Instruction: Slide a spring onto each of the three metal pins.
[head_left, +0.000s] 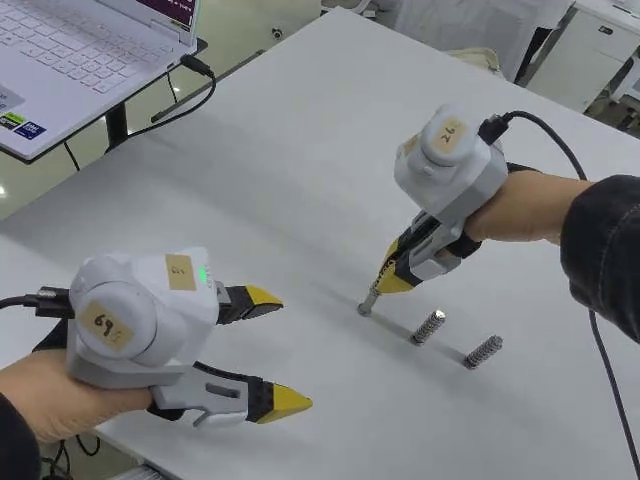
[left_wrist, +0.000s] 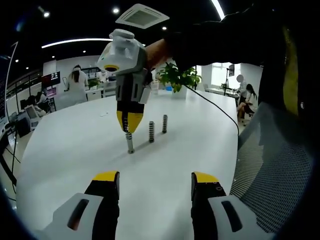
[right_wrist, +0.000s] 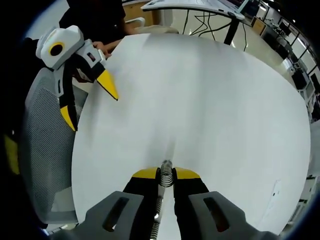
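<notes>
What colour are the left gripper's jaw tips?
Yellow; the left gripper shows them best in the head view.

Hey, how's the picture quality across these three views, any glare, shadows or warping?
Head view: sharp, soft even light, only faint shadows on the white table by the two standing springs. Left gripper view: strong fisheye bend, the ceiling light strip curves and glares. Right gripper view: the table edge bows, yet the spring held in the right tongs looks crisp.

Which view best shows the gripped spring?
Left gripper view: side-on, the spring sits partway down its pin, held by the right hand-held gripper. Head view shows it small; right gripper view sees it lengthwise between the jaws.
</notes>
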